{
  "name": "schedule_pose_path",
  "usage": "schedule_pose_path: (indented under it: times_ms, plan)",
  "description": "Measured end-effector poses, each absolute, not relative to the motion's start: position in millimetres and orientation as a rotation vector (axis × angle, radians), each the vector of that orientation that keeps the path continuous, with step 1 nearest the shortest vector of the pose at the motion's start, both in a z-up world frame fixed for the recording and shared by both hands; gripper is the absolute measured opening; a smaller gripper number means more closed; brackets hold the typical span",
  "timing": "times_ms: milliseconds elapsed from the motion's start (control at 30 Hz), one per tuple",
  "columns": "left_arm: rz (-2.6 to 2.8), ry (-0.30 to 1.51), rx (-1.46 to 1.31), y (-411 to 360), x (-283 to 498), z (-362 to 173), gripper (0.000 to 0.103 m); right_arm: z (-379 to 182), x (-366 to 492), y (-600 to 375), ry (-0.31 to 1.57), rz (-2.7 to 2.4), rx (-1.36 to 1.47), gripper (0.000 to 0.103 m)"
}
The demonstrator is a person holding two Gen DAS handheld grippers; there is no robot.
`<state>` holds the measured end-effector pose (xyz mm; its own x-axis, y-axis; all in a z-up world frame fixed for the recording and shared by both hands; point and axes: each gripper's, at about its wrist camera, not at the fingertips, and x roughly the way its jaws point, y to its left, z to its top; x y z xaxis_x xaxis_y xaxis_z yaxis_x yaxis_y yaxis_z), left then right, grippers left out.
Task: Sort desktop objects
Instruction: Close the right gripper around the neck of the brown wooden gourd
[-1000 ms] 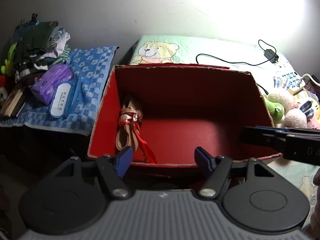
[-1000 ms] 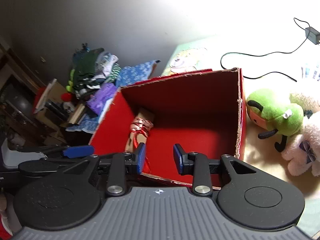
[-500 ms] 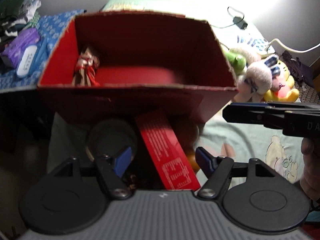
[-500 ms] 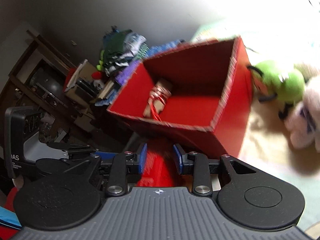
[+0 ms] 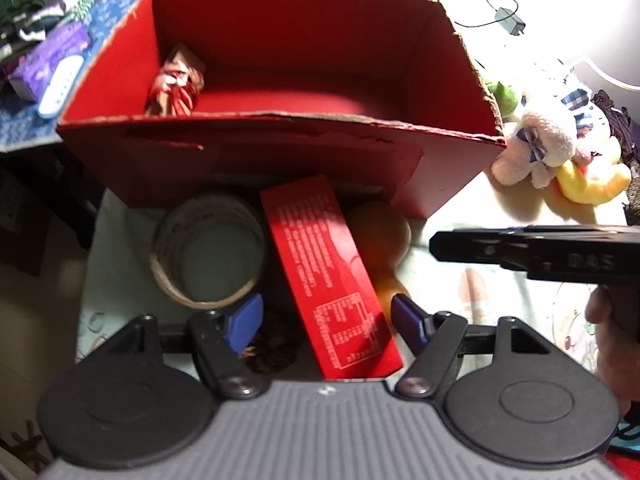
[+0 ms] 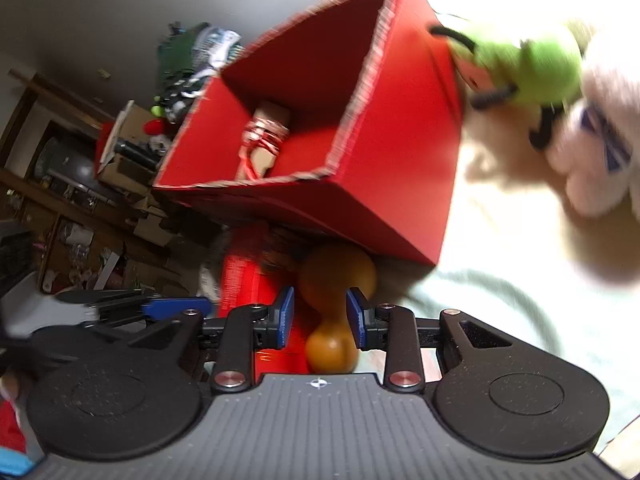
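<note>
The person is working at the picking stage of the sort: a red box (image 5: 280,92) is sitting open on the bedding, already holding one bundle tied with red ribbon (image 5: 176,84) against its left wall, while several things are waiting on the sheet just in front of it. A roll of tape (image 5: 208,252), a flat red carton (image 5: 328,276) and an orange gourd (image 6: 332,312) are lying side by side there, the carton between the other two, with a small dark cone (image 5: 272,352) near the carton's lower end. The left gripper (image 5: 324,320) is hovering with its fingers spread wide, empty, straddling the lower part of the carton. The right gripper (image 6: 320,322) is poised over the gourd, its blue pads (image 6: 285,316) sitting apart on either side of the narrow neck without pressing on it. The next move, as I judge it, is for one gripper to close on its target and lift it clear over the torn front rim of the box; the gourd's smooth, rounded skin is likely calling for a squeeze right at the waist so it does not slip.
</note>
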<state>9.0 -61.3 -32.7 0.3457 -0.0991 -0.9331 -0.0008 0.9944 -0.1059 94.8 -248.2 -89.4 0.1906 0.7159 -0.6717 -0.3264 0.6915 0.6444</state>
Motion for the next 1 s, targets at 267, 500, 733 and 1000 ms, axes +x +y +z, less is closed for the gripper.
schedule_pose_path:
  times_ms: [267, 500, 733, 1000]
  plan:
    - [-0.090, 1.152, -0.083, -63, 2, -10, 0.074, -112, 99, -230, 1.235, 0.786, 0.364, 0.034]
    - [-0.172, 1.093, -0.078, -75, 0, 2, 0.071, -130, 103, -225, 1.281, 0.804, 0.367, 0.037]
    - [-0.273, 1.051, -0.092, -85, 1, 9, 0.071, -142, 106, -245, 1.306, 0.847, 0.467, 0.032]
    - [-0.385, 1.071, -0.105, -101, 9, 5, 0.073, -137, 99, -289, 1.289, 0.820, 0.478, 0.031]
